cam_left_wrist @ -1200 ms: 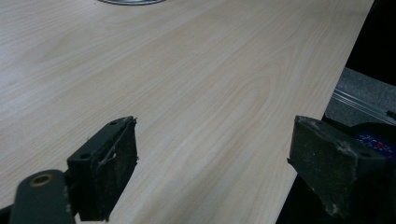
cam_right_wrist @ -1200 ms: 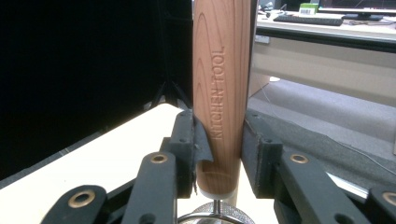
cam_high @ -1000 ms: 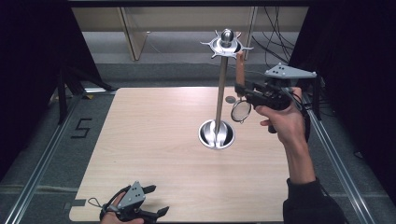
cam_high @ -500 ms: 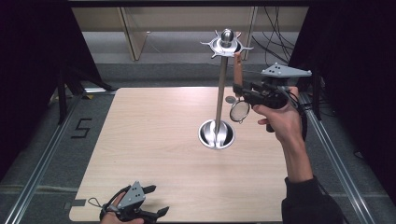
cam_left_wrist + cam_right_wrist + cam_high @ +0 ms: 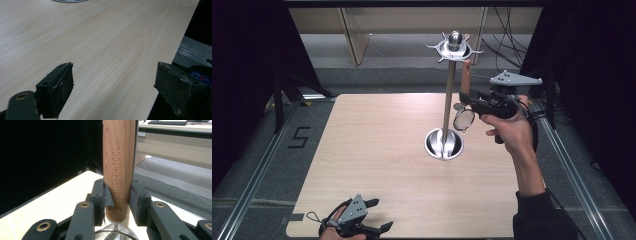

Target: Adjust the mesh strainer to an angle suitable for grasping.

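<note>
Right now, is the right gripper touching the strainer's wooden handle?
Touching. In the right gripper view, both pads of the right gripper press flat against the handle, one on each side, with no gap showing.

Matt pale wood-grain table, glossy metal stand, smooth wooden strainer handle with fine metal mesh.

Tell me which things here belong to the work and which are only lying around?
In use:
- strainer, wooden handle clamped in the right gripper
- rack beside it

Not in use:
- left gripper, open at the table edge
- cables behind
</note>
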Action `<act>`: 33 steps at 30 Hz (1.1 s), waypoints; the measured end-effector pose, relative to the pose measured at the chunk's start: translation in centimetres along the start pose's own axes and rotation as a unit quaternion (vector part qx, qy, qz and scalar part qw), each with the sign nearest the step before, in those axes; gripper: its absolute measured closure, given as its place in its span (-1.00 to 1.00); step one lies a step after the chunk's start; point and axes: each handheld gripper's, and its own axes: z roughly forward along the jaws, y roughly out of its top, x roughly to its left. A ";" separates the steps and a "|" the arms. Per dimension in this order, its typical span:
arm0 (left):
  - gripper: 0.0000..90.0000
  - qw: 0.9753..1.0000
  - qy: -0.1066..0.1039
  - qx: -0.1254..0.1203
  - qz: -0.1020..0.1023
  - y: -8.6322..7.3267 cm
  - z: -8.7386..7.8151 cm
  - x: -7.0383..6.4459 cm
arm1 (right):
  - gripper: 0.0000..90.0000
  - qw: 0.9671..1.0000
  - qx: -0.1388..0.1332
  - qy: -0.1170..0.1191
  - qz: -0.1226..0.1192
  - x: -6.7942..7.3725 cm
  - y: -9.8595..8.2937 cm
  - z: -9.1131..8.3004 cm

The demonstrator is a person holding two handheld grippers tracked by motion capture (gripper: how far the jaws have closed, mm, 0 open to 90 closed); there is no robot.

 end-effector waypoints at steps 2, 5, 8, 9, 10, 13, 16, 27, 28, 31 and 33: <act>-0.67 1.000 0.000 0.007 0.010 0.0 -0.1 0.1 | 0.52 1.000 -0.001 0.005 0.011 0.1 -0.1 0.0; -0.67 1.000 -0.001 0.005 0.006 0.0 -0.1 0.1 | 0.48 1.000 -0.002 0.006 0.018 0.2 -0.3 -0.1; -0.67 1.000 0.000 0.003 0.004 0.0 0.0 0.0 | 0.38 1.000 -0.010 0.008 0.024 0.1 -0.7 -0.2; -0.67 1.000 -0.002 0.006 0.005 0.0 -0.1 0.1 | 0.37 1.000 -0.009 0.009 0.026 0.1 -0.9 -0.4; -0.67 1.000 -0.001 0.003 -0.001 0.0 0.0 0.0 | 0.35 0.999 -0.009 0.013 0.030 0.0 -1.0 -0.5; -0.67 1.000 0.005 0.008 -0.006 -0.1 0.0 0.0 | 0.33 0.999 -0.020 0.016 0.033 -0.2 -1.8 -1.4; -0.67 1.000 0.002 0.015 -0.004 0.0 -0.1 0.1 | 0.30 0.999 -0.025 0.018 0.036 -0.1 -2.7 -2.4; -0.67 1.000 0.004 0.013 -0.003 0.0 -0.1 0.1 | 0.18 0.998 -0.027 0.022 0.060 -1.0 -6.7 -4.4; -0.67 1.000 0.002 0.012 -0.009 0.0 -0.1 0.1 | 0.16 0.998 -0.021 0.020 0.053 -1.1 -6.9 -4.4; -0.67 1.000 0.005 0.010 -0.007 0.1 -0.1 0.1 | 0.14 0.999 -0.010 0.013 0.049 -1.2 -7.5 -4.5; -0.67 1.000 0.002 0.009 0.008 0.2 -0.1 0.3 | 0.11 0.999 -0.005 0.011 0.050 -1.4 -7.8 -4.5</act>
